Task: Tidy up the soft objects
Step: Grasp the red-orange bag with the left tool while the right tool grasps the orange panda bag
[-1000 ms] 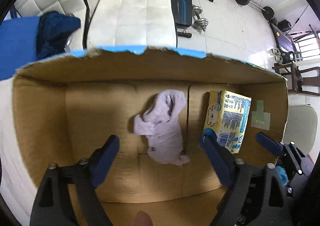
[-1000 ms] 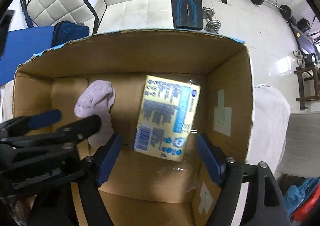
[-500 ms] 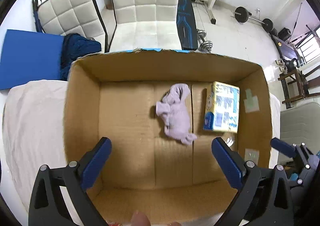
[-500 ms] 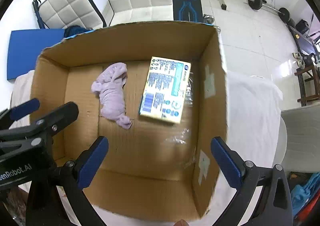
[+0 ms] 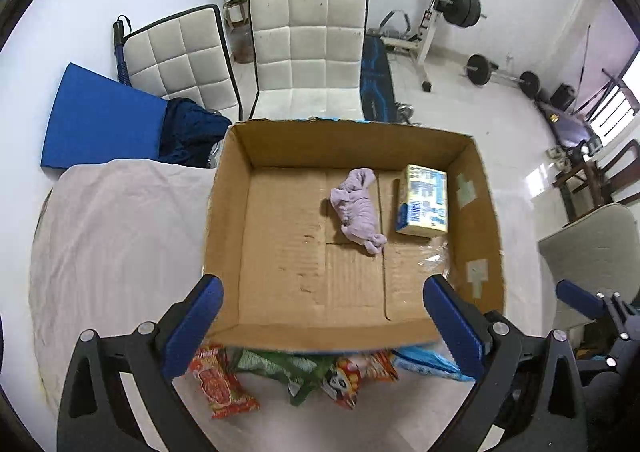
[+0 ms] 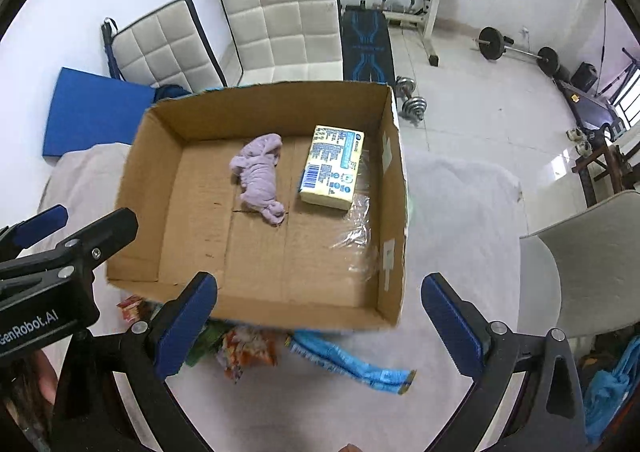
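An open cardboard box (image 5: pixel 228 212) (image 6: pixel 396 212) stands on a table under a white cloth. Inside lie a crumpled lilac cloth (image 5: pixel 358 208) (image 6: pixel 260 176) and a yellow and blue tissue pack (image 5: pixel 424 200) (image 6: pixel 332 168), side by side. Several snack packets lie in front of the box: a red one (image 5: pixel 218 384), a green one (image 5: pixel 280 366), and a blue one (image 6: pixel 352 366). My left gripper (image 5: pixel 324 328) is open and empty above the box's near edge. My right gripper (image 6: pixel 320 324) is open and empty, also above the near edge.
White cloth (image 5: pixel 116 244) (image 6: pixel 460 220) covers the table on both sides of the box. Two white padded chairs (image 5: pixel 308 56) stand behind, with a blue mat (image 5: pixel 100 120) and dark cloth (image 5: pixel 192 132). Gym weights (image 6: pixel 412 100) lie on the floor. A grey chair (image 6: pixel 580 264) stands at right.
Both grippers have pulled up and back out of the box, open and empty. The lilac cloth and tissue pack stay on the box floor. The snack packets have come into view.
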Demonstrator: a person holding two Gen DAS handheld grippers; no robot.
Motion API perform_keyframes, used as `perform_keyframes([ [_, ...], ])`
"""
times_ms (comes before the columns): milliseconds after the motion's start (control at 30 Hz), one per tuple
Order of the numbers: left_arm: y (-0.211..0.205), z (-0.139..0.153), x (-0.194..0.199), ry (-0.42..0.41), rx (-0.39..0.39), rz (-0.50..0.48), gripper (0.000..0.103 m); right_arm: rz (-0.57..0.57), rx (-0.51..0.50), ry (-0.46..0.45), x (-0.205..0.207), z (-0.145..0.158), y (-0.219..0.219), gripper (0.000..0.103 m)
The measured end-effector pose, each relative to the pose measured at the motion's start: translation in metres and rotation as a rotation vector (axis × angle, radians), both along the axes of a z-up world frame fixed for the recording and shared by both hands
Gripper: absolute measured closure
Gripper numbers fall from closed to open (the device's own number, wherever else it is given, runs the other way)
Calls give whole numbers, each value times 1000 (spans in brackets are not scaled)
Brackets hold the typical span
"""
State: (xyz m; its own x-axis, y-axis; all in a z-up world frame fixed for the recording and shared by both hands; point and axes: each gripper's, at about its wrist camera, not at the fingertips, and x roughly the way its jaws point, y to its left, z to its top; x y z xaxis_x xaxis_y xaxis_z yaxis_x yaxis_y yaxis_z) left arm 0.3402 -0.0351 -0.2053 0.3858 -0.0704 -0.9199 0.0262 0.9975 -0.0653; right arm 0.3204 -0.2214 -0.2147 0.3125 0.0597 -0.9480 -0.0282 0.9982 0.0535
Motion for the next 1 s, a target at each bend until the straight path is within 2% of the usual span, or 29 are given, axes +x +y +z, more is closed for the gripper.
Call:
perform_keyframes([
  [133, 10, 24, -20, -40, -21, -6, 0, -15, 39, -26, -24, 18, 4, 0],
  [233, 23, 37, -33, -70, -3, -2, 0, -16, 70, -28, -37, 23, 5, 0],
  [333, 39, 37, -45, -64, 18, 13, 0, -16, 83, 11, -44, 15, 6, 0],
  [400, 49, 30, -50, -41, 28, 27, 0, -21, 80, 84, -46, -2, 9, 0],
  [500, 71, 7, -61, 20, 17, 83, 0, -58, 138, 192, -55, -40, 14, 0],
  [633, 98, -37, -74, 126, 32, 143, 0, -155, 241, 344, -65, -109, 22, 0],
  [733, 117, -72, -81, 214, 53, 183, 0, -241, 293, 414, -67, -148, 25, 0],
  [800, 132, -98, -85, 274, 36, 227, 0, -298, 326, 451, -68, -171, 26, 1],
  [900, 148, -127, -88, 343, -4, 282, 0, -355, 337, 476, -67, -197, 28, 8],
  [1000, 157, -159, -85, 413, -45, 322, 0, -390, 339, 476, -65, -212, 32, 22],
])
